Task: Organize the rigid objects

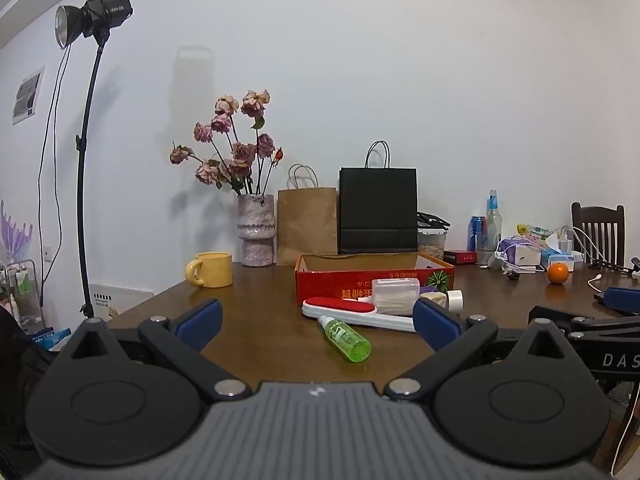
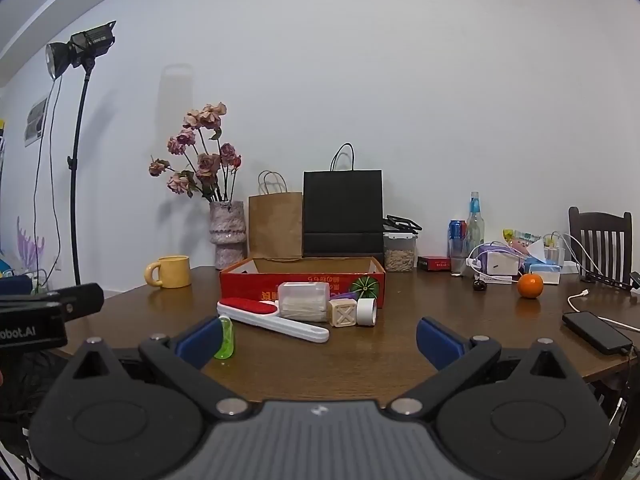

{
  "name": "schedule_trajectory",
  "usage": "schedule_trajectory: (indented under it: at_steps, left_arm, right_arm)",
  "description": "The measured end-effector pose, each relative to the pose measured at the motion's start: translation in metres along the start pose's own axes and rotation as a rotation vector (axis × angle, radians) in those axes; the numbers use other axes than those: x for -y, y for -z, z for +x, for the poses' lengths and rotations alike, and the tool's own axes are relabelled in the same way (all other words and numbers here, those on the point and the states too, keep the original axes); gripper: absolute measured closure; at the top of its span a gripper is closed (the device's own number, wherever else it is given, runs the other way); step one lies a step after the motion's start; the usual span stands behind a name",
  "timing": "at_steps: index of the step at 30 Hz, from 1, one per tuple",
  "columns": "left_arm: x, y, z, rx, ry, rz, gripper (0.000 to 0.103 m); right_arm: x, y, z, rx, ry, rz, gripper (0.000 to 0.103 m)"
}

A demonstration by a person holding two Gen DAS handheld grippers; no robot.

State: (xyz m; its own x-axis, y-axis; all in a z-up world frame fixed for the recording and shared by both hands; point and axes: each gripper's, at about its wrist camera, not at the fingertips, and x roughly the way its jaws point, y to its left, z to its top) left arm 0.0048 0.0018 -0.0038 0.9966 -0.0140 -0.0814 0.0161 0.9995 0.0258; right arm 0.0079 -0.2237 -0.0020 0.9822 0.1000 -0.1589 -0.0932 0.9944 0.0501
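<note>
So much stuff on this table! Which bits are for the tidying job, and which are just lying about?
For the job, most likely:
red box
lint brush
green bottle
clear plastic box
wooden cube
tape roll

Probably just lying about:
yellow mug
vase of flowers
paper bags
orange
phone

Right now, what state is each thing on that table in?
Left claw: open, empty.
Right claw: open, empty.
Green bottle: lying down.
Red box: open-topped.
Lint brush: lying flat.
Tape roll: on edge.
Yellow mug: upright.
Black bag: standing.
</note>
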Motion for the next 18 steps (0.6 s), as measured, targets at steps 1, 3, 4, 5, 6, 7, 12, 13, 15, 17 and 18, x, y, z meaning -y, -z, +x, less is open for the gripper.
schedule_trajectory:
  at_steps: [1,3,4,5,6,7,12,13,15,17,18]
  left_arm:
    - [0.0003,0.0,0.0015,0.002,0.0,0.002,0.0]
    - [0.0016,-0.0005,-0.004,0.009,0.003,0.004,0.0]
    - [0.0019,-0.0001,-0.0039,0.007,0.004,0.003,0.0]
    - [0.0024,0.0001,-0.0041,0.005,0.005,0.002,0.0]
    - [0.0023,-0.0013,-0.005,0.005,0.006,0.002,0.0]
    - [0.0022,-0.0016,-0.0047,0.005,0.006,0.002,0.0]
    - [0.0027,-0.0014,-0.0057,0.007,0.007,0.004,0.0]
    - [0.0026,-0.0014,-0.0051,0.005,0.007,0.004,0.0]
    - [0.0036,-0.0016,-0.0052,0.006,0.008,0.004,0.0]
    - [0.0022,-0.002,-0.0043,0.003,0.007,0.003,0.0]
    - [0.0023,-0.0021,-0.0045,0.001,0.006,0.001,0.0]
  right_arm:
    - [-0.0004,0.0001,0.0,0.0,-0.001,-0.002,0.0]
    - [-0.0015,0.0007,-0.0001,0.0,-0.003,-0.007,0.0]
    - [-0.0017,0.0008,0.0007,-0.003,-0.003,-0.01,0.0]
    - [-0.0024,0.002,0.0009,-0.005,-0.002,-0.011,0.0]
    - [-0.0022,0.0022,0.0013,-0.006,-0.001,-0.01,0.0]
    - [-0.0021,0.0017,0.001,-0.005,0.0,-0.008,0.0]
    - [-0.0005,-0.0004,-0.0003,-0.004,0.0,-0.006,0.0]
    - [-0.0009,-0.0005,-0.0003,-0.004,0.001,-0.006,0.0]
    - [-0.0012,-0.0008,-0.0003,-0.004,0.001,-0.006,0.0]
    - [-0.0015,-0.0004,-0.0004,-0.003,0.002,-0.008,0.0]
    - [-0.0013,-0.001,-0.0004,-0.004,0.001,-0.006,0.0]
